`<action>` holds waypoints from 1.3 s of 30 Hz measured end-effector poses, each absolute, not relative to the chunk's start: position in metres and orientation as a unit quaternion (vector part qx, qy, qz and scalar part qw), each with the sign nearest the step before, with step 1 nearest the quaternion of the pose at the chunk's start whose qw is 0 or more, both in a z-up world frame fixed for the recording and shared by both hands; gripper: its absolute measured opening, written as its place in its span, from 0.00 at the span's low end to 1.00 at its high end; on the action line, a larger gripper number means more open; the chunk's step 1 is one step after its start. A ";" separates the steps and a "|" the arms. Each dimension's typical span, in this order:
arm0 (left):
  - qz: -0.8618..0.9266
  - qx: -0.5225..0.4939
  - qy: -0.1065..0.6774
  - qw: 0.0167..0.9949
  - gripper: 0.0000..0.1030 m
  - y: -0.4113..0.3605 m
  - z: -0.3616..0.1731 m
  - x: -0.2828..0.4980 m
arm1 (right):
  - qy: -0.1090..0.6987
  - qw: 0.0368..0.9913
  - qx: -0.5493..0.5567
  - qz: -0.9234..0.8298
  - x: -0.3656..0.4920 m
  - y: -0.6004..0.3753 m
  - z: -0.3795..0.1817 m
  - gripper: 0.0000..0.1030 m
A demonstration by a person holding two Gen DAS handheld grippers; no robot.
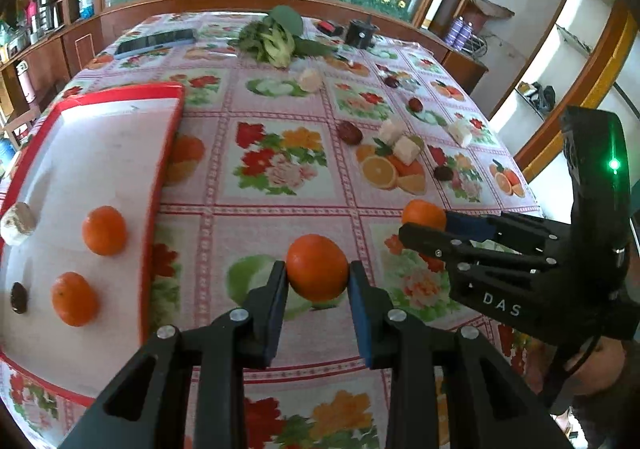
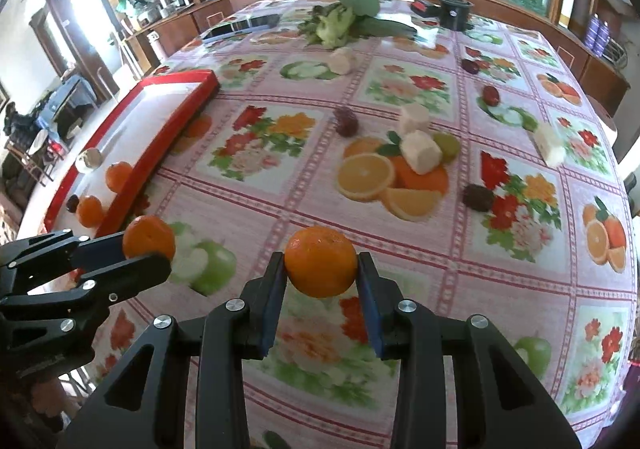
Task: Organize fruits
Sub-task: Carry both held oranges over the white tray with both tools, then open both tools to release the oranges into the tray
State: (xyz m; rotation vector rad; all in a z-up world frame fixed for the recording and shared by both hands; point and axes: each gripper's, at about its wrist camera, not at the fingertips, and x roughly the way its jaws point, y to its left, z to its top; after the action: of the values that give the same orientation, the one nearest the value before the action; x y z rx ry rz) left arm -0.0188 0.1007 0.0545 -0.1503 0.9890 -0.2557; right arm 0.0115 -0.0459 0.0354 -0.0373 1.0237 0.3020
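Orange fruit in both grippers. Left gripper is closed on a mandarin, pads touching both flanks; right gripper likewise pinches a second mandarin. Whether either fruit is lifted clear of the surface cannot be told from these views.

Red-rimmed tray sits to the left, holding two mandarins, a dark date and a pale chunk. Loose on the patterned cloth, well apart from the tray: several dates and pale cubes. Leafy greens at the far end.

Judgement: sorting partly done; both held mandarins presumably go to the tray.

Risks:
- Round, smooth skin held only at the pad tips; a tilt or a jolt could squeeze the fruit forward out of the grip, and it would roll on the cloth.
- Grippers are near each other; both heading left at once could knock fingers together.
- Raised tray rim: coming in low would clip it.
- Release beside the fruit already there could nudge it rolling.
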 end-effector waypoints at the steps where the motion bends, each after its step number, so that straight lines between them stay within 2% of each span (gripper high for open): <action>1: -0.120 -0.073 0.471 0.871 0.32 0.105 0.056 -0.019 | 0.487 0.861 -0.020 0.146 0.013 -0.041 0.037 0.33; 22: -0.007 -0.093 0.443 0.892 0.32 0.241 0.070 0.003 | 0.455 0.857 -0.082 0.228 0.050 0.106 0.064 0.33; 39: 0.042 -0.071 0.478 0.875 0.32 0.285 0.037 0.033 | 0.476 0.833 -0.131 0.248 0.085 0.179 0.025 0.33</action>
State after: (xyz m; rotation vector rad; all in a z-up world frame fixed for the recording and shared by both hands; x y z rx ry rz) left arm 0.0335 0.2851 0.0366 -0.1484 0.9978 0.0882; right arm 0.0848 0.1789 0.0254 -0.2767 1.0092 0.5258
